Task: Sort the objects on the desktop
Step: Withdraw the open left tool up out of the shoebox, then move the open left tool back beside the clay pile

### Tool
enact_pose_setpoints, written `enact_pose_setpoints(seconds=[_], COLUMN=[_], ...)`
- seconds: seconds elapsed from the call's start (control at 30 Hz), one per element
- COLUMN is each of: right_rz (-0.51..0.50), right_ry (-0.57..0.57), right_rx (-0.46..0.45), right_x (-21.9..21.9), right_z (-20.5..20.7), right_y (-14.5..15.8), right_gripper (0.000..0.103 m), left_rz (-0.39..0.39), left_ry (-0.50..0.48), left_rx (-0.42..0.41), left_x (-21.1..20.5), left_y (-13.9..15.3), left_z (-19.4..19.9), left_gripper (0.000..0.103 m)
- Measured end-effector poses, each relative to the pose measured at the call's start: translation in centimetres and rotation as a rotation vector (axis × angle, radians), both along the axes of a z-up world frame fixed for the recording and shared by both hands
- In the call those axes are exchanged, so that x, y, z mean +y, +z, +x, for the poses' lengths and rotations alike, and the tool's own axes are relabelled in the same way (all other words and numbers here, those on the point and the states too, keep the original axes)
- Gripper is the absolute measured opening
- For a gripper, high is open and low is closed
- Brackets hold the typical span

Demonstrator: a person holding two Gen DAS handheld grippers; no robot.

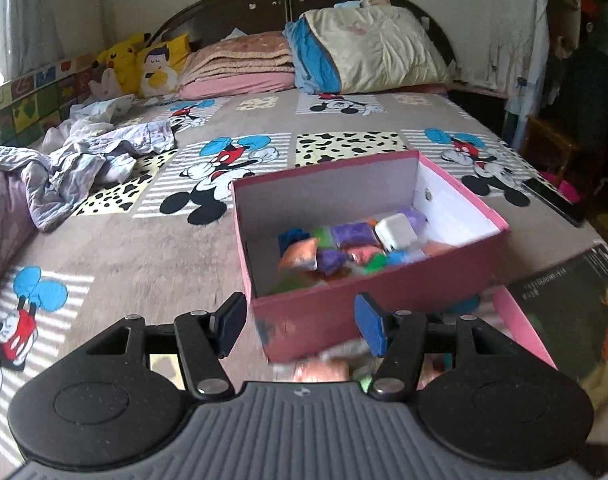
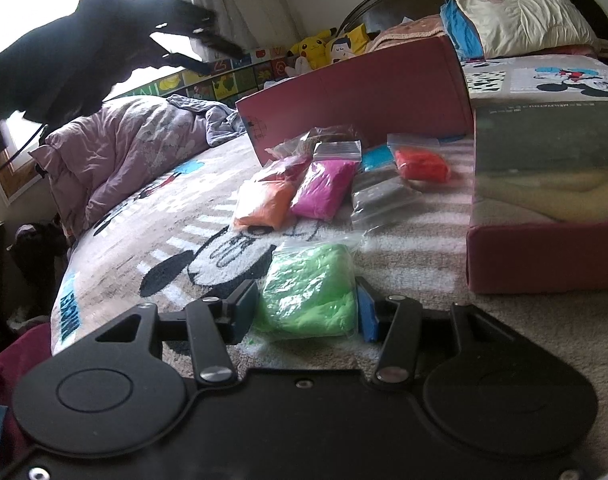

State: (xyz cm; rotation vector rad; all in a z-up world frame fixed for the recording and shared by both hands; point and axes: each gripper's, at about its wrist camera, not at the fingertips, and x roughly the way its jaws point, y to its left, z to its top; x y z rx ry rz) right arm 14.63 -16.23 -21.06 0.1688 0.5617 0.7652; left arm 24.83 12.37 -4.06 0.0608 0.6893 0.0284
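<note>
Hovering over the bed [image 1: 115, 248], we have the left gripper [image 1: 299, 326] up above the near corner of the pink box [image 1: 384, 304], its jaws spread wide with nothing between them. Inside the box we see a heap of small clay bags, purple [image 1: 354, 233], orange [image 1: 299, 254] and green among them, with a white charger block [image 1: 396, 234] lying on top of the pile. The box sits open on the Mickey-print bedspread.

Down at the right gripper [image 2: 307, 310], the jaws sit either side of the green clay bag [image 2: 310, 290]; the blue pad [image 2: 368, 316] touches the bag's right edge, the left pad is just beside it, and we cannot tell whether they are pressing. The bag lies flat on the bedspread. Further on, near the box's outer wall, lie more bags: orange [image 2: 261, 204], magenta [image 2: 324, 188], grey [image 2: 378, 200], red [image 2: 422, 164] and a blue one [image 2: 376, 158] partly hidden. To the right stands the box lid [image 2: 544, 208], dark photo side up. Pillows [image 1: 380, 48] are stacked by the headboard.
</note>
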Motion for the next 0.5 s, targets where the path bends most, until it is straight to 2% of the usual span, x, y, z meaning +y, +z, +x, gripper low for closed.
enact_pose_setpoints(seconds=[0.1,0.33,0.5], right_rz=[-0.015,-0.06,-0.136], right_ry=[-0.001,-0.005,-0.015], right_rx=[-0.008,-0.03,-0.068], right_x=[0.2,0.7,1.6], right_z=[-0.1,-0.4,-1.0], right_y=[0.1,0.3,0.5], right_gripper=[0.049,0.049,0.049], left_rz=[0.006,-0.029,-0.029], left_ry=[-0.003,-0.007,0.002], left_rx=[-0.021,-0.044,-0.008], left_x=[-0.1,-2.3,-4.4], left_y=[-1.1,-5.6,-10.1], left_z=[-2.9,-9.1,-12.4], left_gripper=[0.066,0.067,0.067])
